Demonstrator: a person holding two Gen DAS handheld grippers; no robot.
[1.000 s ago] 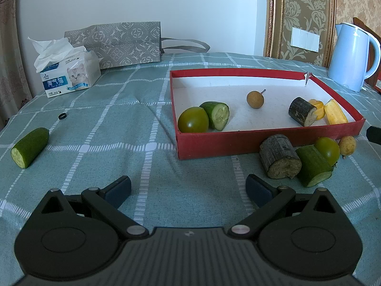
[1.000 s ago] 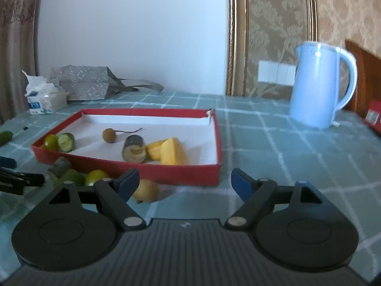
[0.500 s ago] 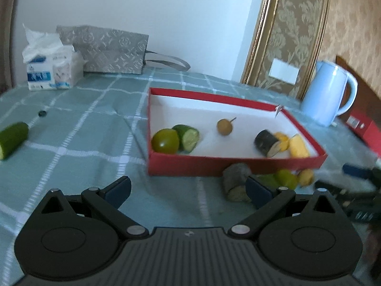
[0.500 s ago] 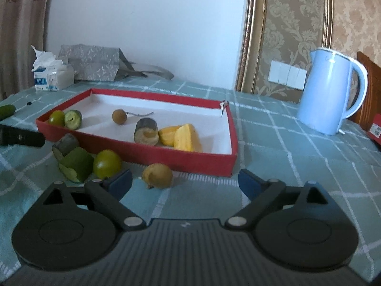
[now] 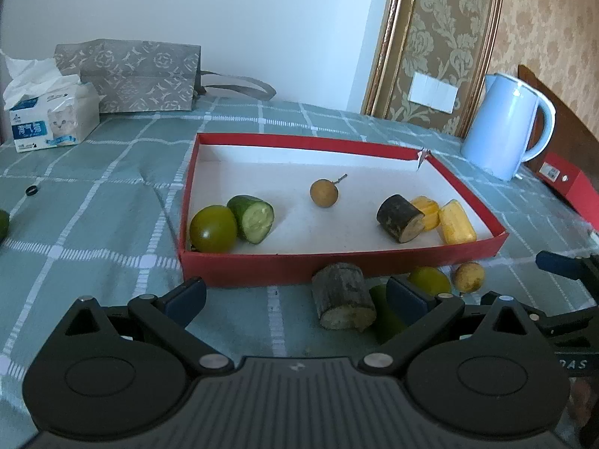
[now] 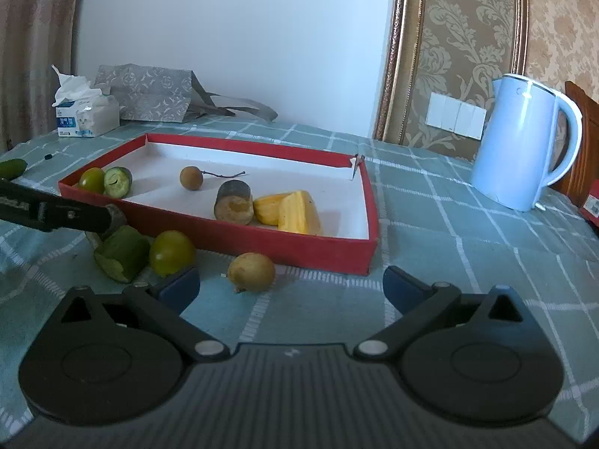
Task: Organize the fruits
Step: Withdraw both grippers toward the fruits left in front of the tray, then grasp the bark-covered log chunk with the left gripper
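A red tray on the checked cloth holds a green tomato, a cucumber piece, a longan, a dark stump and yellow pieces. In front of it lie a brown stump piece, another cucumber piece, a green tomato and a longan. My left gripper is open, with the brown stump piece between its fingers, near the right one and untouched. The jaws of my right gripper are opening; the longan lies just ahead between them, untouched.
A light blue kettle stands at the right, beyond the tray. At the back left are a tissue box and a grey patterned bag. A small black ring and a cucumber lie left. A red box sits at the right edge.
The left view swung right and closer, bringing the brown stump piece between its fingers. My right gripper's jaws widened, and the left gripper's finger reached into the right view over the loose pieces.
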